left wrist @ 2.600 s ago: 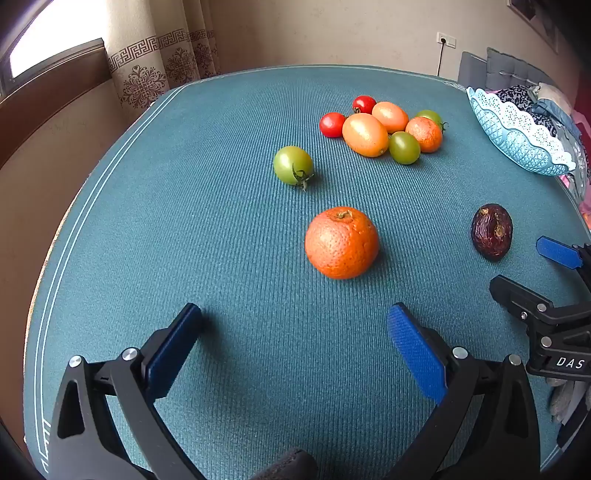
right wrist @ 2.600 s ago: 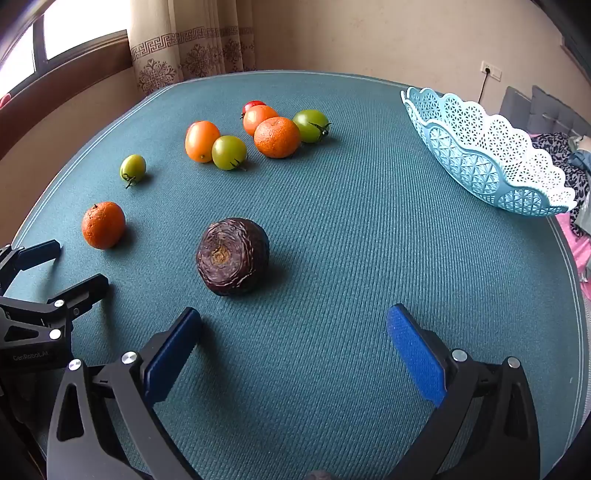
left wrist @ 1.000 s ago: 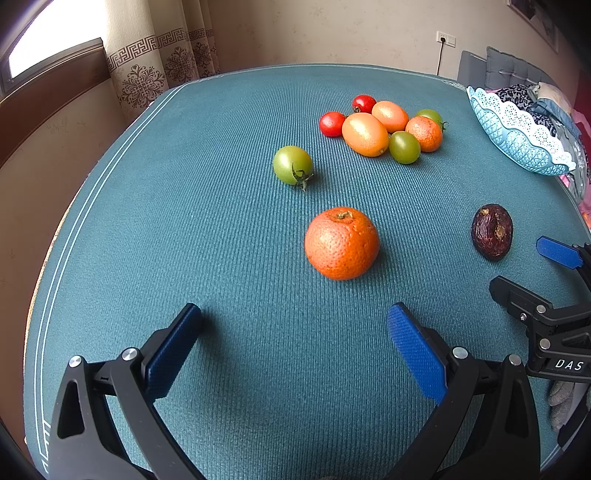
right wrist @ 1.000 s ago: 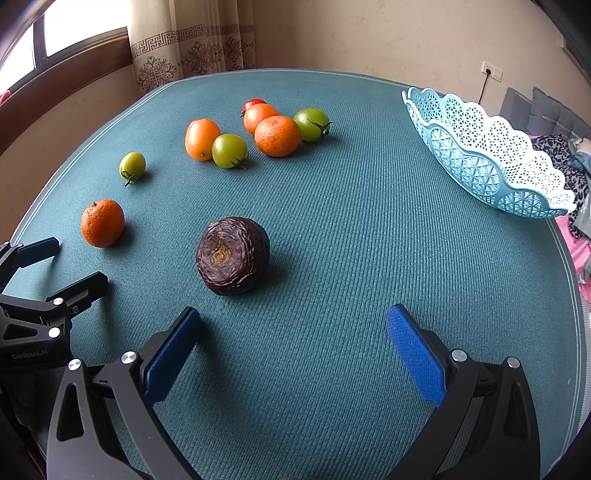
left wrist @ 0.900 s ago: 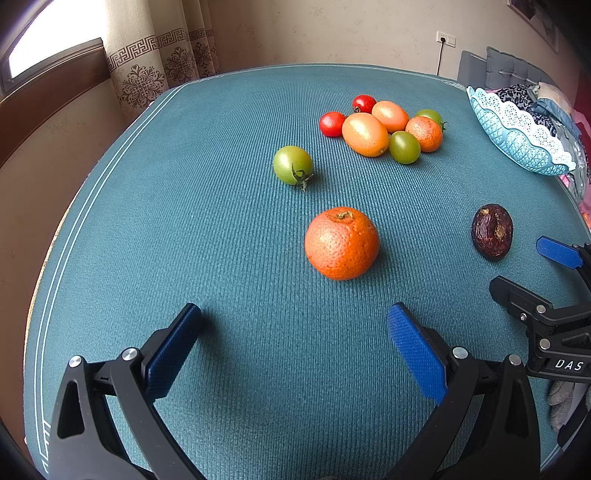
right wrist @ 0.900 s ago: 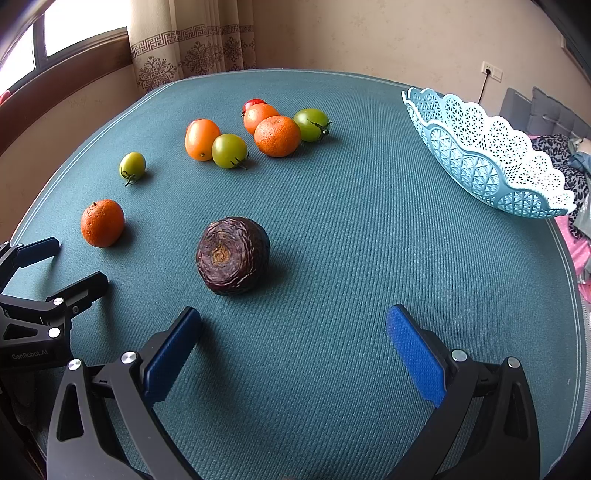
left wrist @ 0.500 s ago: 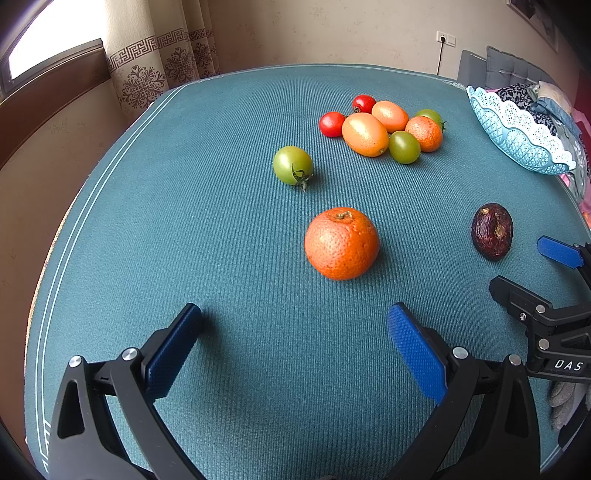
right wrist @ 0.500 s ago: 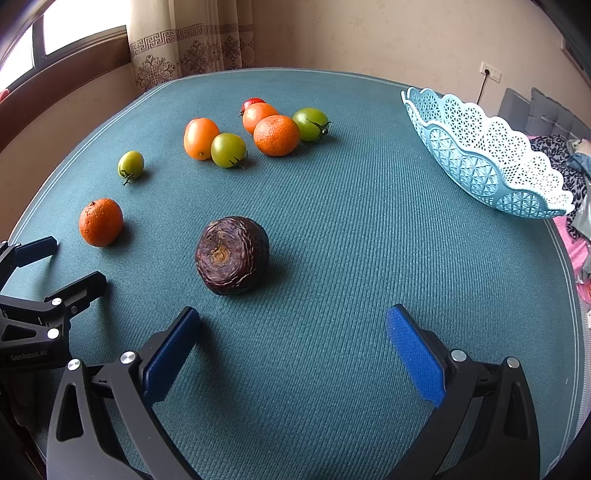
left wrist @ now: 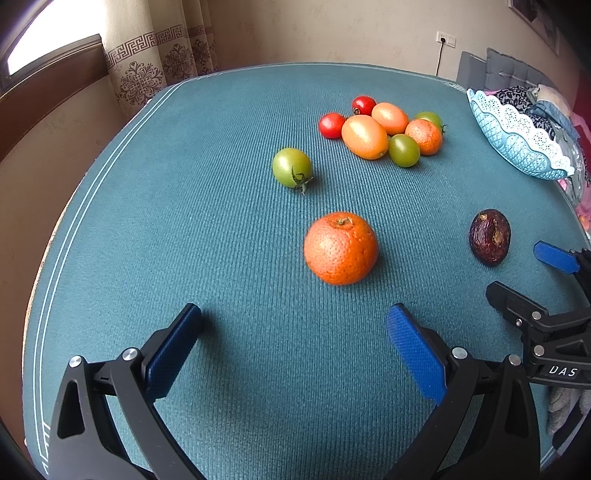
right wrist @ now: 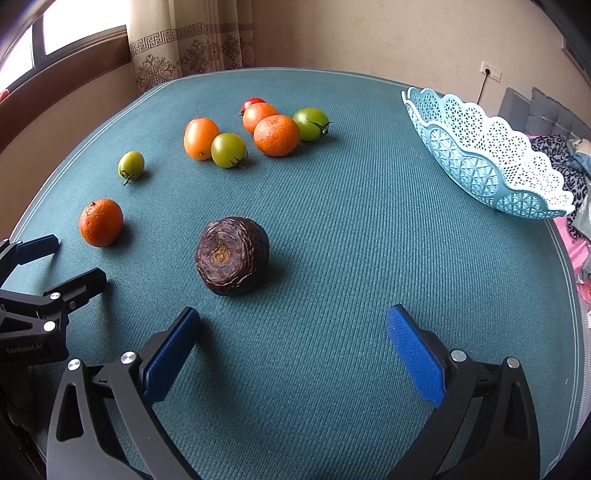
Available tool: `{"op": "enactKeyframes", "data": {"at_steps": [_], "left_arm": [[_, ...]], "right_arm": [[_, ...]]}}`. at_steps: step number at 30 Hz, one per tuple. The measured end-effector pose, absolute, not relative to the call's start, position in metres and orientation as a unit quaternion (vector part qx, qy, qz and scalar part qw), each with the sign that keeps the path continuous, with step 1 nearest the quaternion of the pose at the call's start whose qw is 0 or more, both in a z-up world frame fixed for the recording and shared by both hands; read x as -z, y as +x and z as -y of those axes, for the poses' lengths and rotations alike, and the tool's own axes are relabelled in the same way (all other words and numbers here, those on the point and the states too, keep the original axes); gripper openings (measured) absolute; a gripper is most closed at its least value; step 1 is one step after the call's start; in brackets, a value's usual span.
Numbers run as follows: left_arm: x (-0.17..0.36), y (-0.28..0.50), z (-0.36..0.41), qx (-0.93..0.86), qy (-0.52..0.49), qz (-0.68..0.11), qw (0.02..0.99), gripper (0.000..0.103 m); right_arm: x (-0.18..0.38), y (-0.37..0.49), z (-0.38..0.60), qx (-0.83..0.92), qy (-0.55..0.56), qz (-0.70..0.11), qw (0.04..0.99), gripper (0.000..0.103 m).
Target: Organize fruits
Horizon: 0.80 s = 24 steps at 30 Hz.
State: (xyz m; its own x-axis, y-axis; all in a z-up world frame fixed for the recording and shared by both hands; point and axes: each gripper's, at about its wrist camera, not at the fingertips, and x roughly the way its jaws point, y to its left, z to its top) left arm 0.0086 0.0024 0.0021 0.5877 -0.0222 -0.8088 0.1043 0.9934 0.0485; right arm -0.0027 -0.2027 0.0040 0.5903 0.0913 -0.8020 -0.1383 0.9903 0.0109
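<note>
A: Report the left gripper [left wrist: 293, 319].

B: Jaws spread wide, blue pads apart, nothing between them. It is positioned over the teal table mat [left wrist: 192, 229]. An orange [left wrist: 340, 247] lies directly ahead of the jaw gap, apart from both pads. Beyond it, a lone green tomato [left wrist: 292, 167] sits by itself.

A: And the right gripper [right wrist: 293, 319]?

B: Same configuration: fingers fully spread, holding nothing. A dark wrinkled fruit [right wrist: 232, 255] rests on the mat just ahead of its left pad, not touching it.

A: Location of the remaining fruit?

B: A cluster lies farther back near the middle of the mat. In the left wrist view it comprises two red tomatoes [left wrist: 331, 125], a large oval orange tomato [left wrist: 364, 136], a second oval orange tomato [left wrist: 390, 118], a green tomato [left wrist: 404, 150], a small mandarin [left wrist: 423, 136] and another green tomato partly hidden behind the mandarin. Several of these touch one another.

A: Receptacle?

B: A light blue lattice basket [right wrist: 480, 155] stands at the mat's right edge, well apart from all fruit. Its interior is not visible from either view.

A: Surroundings?

B: A patterned curtain [right wrist: 192, 44] and a window [right wrist: 74, 33] at the back left.
</note>
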Motion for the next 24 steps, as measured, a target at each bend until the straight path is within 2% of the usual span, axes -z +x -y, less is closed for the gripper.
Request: {"op": "enactKeyframes", "data": {"at_steps": [18,24], "left_arm": [[-0.005,0.009,-0.012,0.034,0.020,-0.450,0.892,0.101],[-0.006,0.009,-0.017,0.021,0.016,-0.449,0.893,0.101]], "right_arm": [[-0.009,0.001,0.185,-0.093,-0.028,-0.442,0.892,0.098],[-0.011,0.007,0.180,-0.102,-0.024,-0.434,0.895,0.088]]}}
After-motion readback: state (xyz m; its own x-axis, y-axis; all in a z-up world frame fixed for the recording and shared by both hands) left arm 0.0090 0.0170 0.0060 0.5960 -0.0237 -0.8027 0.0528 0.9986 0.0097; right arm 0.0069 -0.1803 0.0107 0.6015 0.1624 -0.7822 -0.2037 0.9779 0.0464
